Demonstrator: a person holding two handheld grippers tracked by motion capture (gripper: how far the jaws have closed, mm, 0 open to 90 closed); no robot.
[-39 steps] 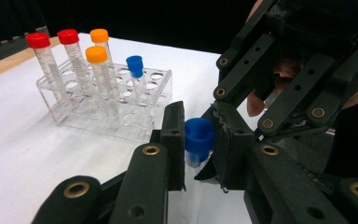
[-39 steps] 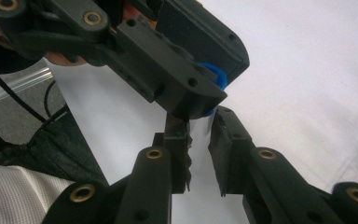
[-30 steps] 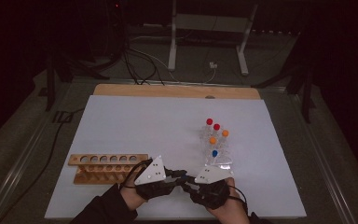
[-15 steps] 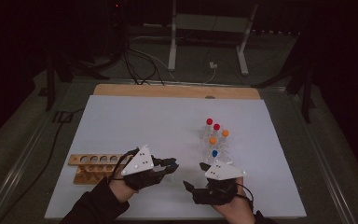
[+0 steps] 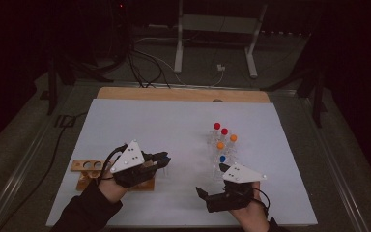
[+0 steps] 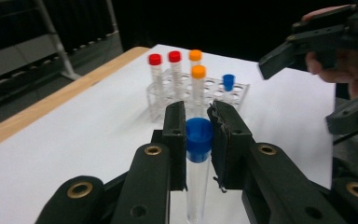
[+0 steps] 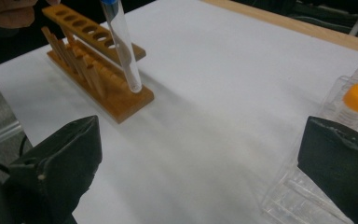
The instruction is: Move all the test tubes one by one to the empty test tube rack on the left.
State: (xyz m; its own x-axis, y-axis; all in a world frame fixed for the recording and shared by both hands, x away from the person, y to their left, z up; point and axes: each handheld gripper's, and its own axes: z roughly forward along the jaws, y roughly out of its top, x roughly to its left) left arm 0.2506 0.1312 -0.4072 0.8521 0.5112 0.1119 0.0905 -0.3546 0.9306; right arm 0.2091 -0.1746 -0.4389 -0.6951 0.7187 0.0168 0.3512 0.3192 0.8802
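The wooden rack (image 5: 89,170) waits at my left, its holes free. My left claw (image 6: 198,133) is clamped on the blue-capped tube (image 6: 197,172), hanging upright to drop in. My right claw (image 5: 204,194), jaws just opened wide and empty, idles beside the clear rack (image 5: 224,152).

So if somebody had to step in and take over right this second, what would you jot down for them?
Left hand-held gripper: shut on the blue-capped tube, gripped at the cap, held in the air by the wooden rack.
Right hand-held gripper: jaws have just been opening, nothing between them, low over the table beside the clear rack.
Clear rack: two red-capped, two orange-capped and one blue-capped tube standing in it.
Done: one tube out and passed to the left.
Left: probably seat it in the wooden rack, whose visible holes are empty.
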